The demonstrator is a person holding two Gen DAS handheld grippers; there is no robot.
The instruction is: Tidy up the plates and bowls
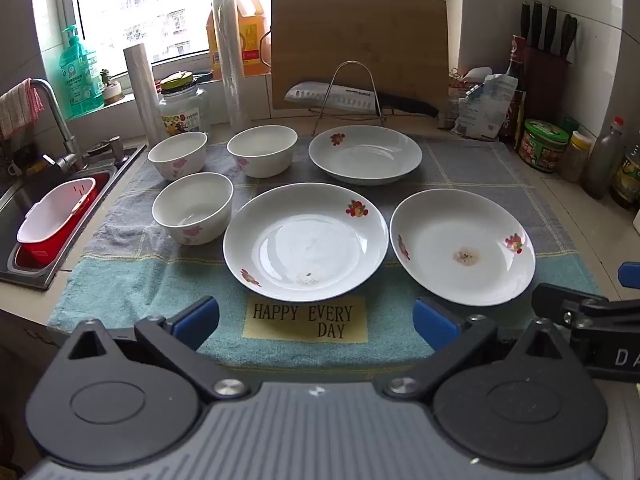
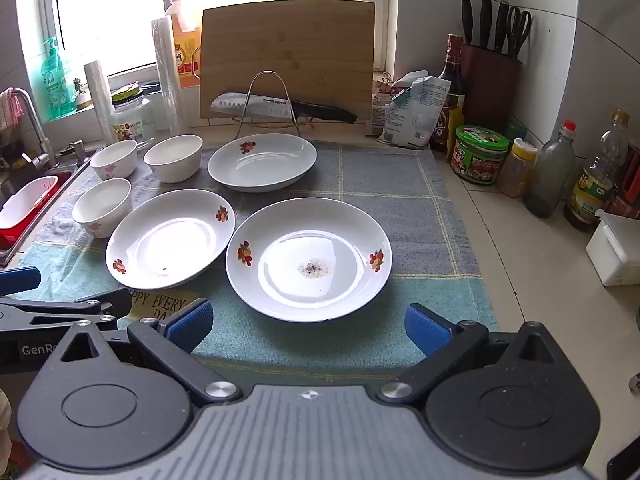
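On the towel (image 1: 120, 272) a yellow patch (image 1: 305, 319) reads "HAPPY EVERY DAY". The knife (image 2: 280, 109) on the wire rack (image 2: 267, 100) carries a small brand mark, which looks like "SUPOR". I count three plates and three bowls. Taking the middle plate (image 1: 306, 240) as the clock centre, one plate (image 1: 462, 248) lies at 3, another (image 1: 366, 154) at 1, and the bowls at 9 (image 1: 193, 208), 10 (image 1: 178, 155) and 11 (image 1: 262, 151). The left gripper (image 1: 316, 320) and the right gripper (image 2: 307, 320) both stand wide apart, grasping nothing, at 6 o'clock of the plates.

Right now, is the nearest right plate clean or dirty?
Dirty: the plate has a speckled brownish residue patch at its centre, clear in both wrist views.
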